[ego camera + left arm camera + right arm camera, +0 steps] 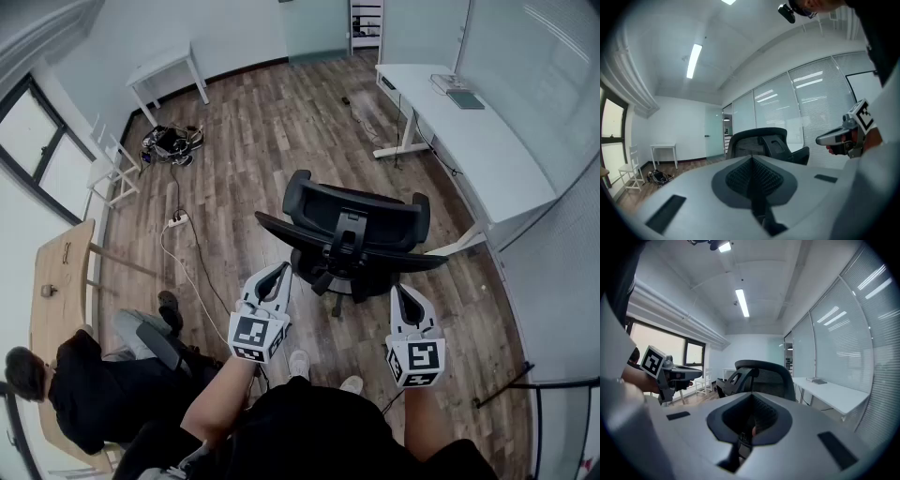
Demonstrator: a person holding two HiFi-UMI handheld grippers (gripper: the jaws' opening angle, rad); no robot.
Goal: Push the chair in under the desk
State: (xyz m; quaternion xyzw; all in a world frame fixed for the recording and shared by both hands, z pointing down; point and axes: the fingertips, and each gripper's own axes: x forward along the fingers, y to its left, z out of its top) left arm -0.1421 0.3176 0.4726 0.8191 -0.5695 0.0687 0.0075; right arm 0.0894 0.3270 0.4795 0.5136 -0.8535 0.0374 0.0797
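Black mesh-backed office chair [352, 230] stands on the wood-plank floor [272, 131] just ahead of me, its back toward my left gripper [280, 273] and right gripper [405, 293]. Both pairs of jaws are pressed together on nothing, apart from the chair. The long white desk [487, 150] lies to its right.

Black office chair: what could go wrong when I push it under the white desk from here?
1. The black mesh office chair stands apart from the long white desk, which lies further right; pushed straight, it may swivel or miss.
2. The left gripper and right gripper are shut, so they may slip off the backrest.
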